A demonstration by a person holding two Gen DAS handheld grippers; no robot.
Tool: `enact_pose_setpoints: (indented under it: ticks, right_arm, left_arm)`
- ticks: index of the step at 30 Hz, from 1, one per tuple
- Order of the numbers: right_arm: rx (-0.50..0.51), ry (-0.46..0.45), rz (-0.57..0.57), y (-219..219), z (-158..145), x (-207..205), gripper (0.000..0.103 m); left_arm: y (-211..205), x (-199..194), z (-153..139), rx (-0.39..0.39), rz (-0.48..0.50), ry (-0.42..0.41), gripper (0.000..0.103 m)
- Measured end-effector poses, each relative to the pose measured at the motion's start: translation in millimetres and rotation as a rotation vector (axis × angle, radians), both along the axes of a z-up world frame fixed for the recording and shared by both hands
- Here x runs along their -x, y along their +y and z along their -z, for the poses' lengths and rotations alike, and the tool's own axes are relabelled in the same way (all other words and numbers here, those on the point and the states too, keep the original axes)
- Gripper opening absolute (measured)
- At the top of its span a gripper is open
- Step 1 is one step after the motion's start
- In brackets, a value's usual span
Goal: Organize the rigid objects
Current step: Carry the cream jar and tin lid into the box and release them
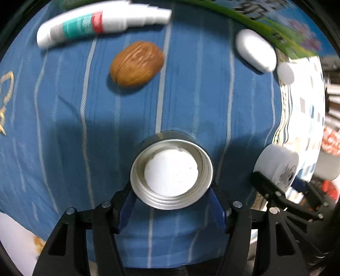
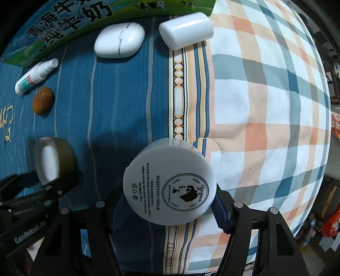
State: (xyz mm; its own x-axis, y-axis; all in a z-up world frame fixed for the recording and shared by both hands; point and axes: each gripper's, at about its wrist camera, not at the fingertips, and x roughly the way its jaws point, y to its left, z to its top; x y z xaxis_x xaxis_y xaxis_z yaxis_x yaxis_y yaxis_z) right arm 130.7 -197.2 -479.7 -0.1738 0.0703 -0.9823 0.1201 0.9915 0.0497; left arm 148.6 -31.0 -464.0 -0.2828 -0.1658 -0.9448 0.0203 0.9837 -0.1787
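Observation:
My left gripper is shut on a silver metal lid with a white liner, its open side facing the camera; it also shows in the right wrist view. My right gripper is shut on a white cream jar labelled "Purifying Cream"; the jar also shows at the right of the left wrist view. On the blue striped cloth lie a brown walnut, a white tube with a green and red label, a white oval case and a white cylinder.
A green printed carton borders the far edge. A plaid sheet in orange, grey and white covers the right side. Clutter lies beyond the bed's right edge.

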Motion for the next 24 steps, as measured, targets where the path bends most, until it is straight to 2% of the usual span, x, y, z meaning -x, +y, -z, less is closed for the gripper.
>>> enact_pose_setpoints:
  ticks: [3,7,11,13,19,22,24]
  right_arm:
    - [-0.009,0.006,0.008,0.0,1.2,1.0,0.070]
    - [-0.011,0.012,0.011,1.1,2.4,2.1,0.070]
    - [-0.003,0.020,0.014,-1.1,3.9,-2.7,0.070]
    - [-0.006,0.021,0.012,-3.9,8.3,-4.4,0.070]
    - [-0.014,0.036,0.007,-7.3,14.5,-11.8,0.071]
    - [-0.016,0.047,0.007,-8.8,18.2,-15.3,0.071]
    - [-0.011,0.050,0.001,-7.7,21.5,-17.2,0.071]
  left_arm:
    - [5.2,-5.3,1.4,0.010,-0.024,0.016,0.064]
    - [0.6,-15.9,-0.5,-0.019,-0.023,0.018,0.064]
    - [-2.7,-24.3,-0.8,-0.059,-0.063,0.003,0.064]
    - [-18.0,-33.4,-3.0,-0.088,-0.068,-0.001,0.064]
    - [-34.6,-47.4,-1.8,-0.130,-0.046,-0.007,0.065]
    - [-41.1,-50.6,-2.6,-0.139,-0.040,-0.013,0.068]
    - [-43.5,-50.2,-4.9,-0.156,-0.034,-0.037,0.067]
